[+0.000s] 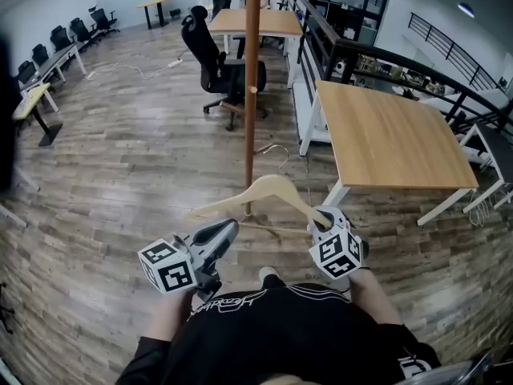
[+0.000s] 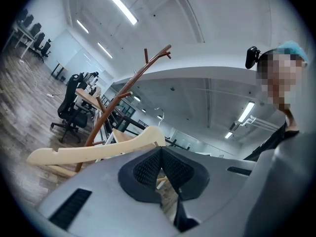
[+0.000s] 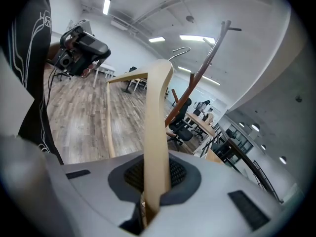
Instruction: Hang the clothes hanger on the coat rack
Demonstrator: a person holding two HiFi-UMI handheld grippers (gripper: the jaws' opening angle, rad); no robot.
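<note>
A pale wooden clothes hanger [image 1: 268,191] with a metal hook [image 1: 276,155] hangs in the air in front of me, low beside the brown coat rack pole [image 1: 252,87]. My right gripper [image 1: 321,215] is shut on the hanger's right arm; in the right gripper view that arm [image 3: 157,107] rises straight out of the closed pads [image 3: 157,181], with the hook [image 3: 180,51] on top. The left gripper [image 1: 228,227] sits by the hanger's left arm with its pads [image 2: 161,152] together and nothing between them. The hanger [image 2: 94,152] passes just beyond them. The rack's branched top [image 2: 148,65] stands above.
A light wooden table [image 1: 393,139] on white legs stands to the right of the rack. A black office chair [image 1: 212,58] and another table [image 1: 256,22] are behind it. A dark railing [image 1: 401,58] runs along the far right. Desks and chairs line the left wall [image 1: 48,62].
</note>
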